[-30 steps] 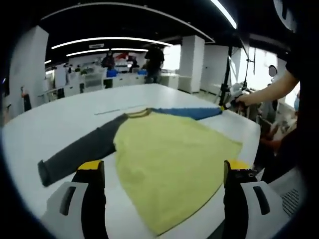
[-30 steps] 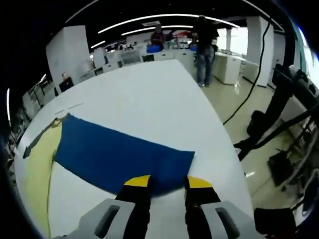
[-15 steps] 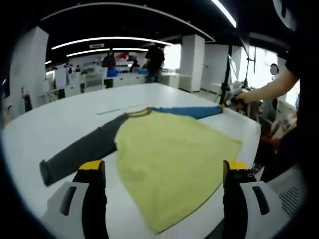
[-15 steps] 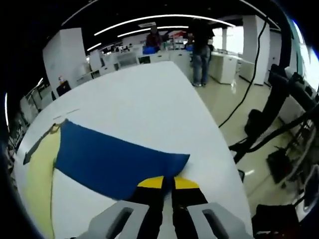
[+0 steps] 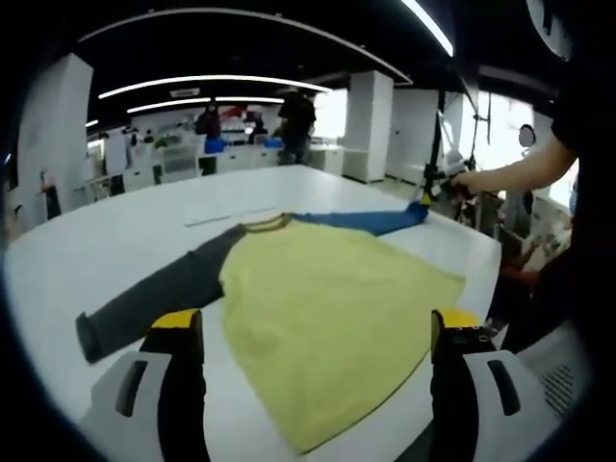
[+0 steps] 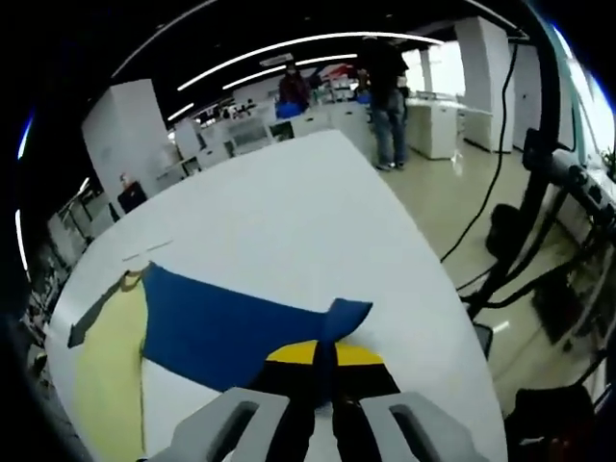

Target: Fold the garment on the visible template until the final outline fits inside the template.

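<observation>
The garment (image 5: 327, 308) lies spread flat on the white surface (image 5: 115, 231), yellow body facing up, with a dark grey sleeve (image 5: 154, 294) stretched out to one side and a blue sleeve (image 6: 226, 322) to the other. By the look of it, the folding has only just begun: the body is fully open and the grey sleeve is untouched. The right gripper (image 6: 322, 358) has its jaws closed on the cuff end of the blue sleeve, and the cuff is puckered upward there, which suggests the first sleeve fold is starting. The left gripper (image 5: 313, 332) hovers with its jaws wide apart over the near hem of the yellow body, holding nothing. I cannot make out a template outline on the surface. Both sleeves and the body remain to be folded.
</observation>
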`<state>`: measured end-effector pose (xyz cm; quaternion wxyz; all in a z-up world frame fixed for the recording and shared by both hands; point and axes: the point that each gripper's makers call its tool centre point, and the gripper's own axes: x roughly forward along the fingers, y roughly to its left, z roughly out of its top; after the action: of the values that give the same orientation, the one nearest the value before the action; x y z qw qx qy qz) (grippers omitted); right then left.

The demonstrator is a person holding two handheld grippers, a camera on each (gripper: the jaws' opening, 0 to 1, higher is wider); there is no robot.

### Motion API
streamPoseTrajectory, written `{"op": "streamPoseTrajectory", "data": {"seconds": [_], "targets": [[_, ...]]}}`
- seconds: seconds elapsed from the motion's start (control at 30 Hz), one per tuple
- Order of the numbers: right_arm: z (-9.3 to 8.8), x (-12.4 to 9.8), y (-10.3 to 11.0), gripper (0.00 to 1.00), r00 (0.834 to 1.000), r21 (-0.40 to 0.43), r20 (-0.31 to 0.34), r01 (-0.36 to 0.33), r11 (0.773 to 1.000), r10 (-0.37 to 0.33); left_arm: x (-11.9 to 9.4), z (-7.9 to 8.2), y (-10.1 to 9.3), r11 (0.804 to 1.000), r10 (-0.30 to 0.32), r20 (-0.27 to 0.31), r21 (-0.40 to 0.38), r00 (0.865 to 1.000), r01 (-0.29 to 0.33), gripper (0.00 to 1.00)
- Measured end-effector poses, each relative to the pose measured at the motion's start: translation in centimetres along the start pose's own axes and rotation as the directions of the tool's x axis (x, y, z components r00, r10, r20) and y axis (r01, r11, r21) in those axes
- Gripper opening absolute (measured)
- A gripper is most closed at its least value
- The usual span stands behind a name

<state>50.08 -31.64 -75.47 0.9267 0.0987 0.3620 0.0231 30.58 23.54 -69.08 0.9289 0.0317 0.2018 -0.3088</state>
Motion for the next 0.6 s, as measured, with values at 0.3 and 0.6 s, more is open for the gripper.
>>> {"op": "streamPoseTrajectory", "data": {"seconds": [0.3,0.6], "targets": [[-0.3,-0.6,2.4,0.0,1.0,-0.031,-0.018,0.003,1.0,-0.004,-0.6,0.4,0.1,1.0,0.005,0.009,0.016,1.0,-0.005,0.97],[0.2,-0.5,4.9,0.0,0.999,-0.013,-0.013,-0.032,0.999,0.032,-0.8,0.8,0.3,0.999,0.001,0.014,0.043,1.0,-0.001,0.99]]}}
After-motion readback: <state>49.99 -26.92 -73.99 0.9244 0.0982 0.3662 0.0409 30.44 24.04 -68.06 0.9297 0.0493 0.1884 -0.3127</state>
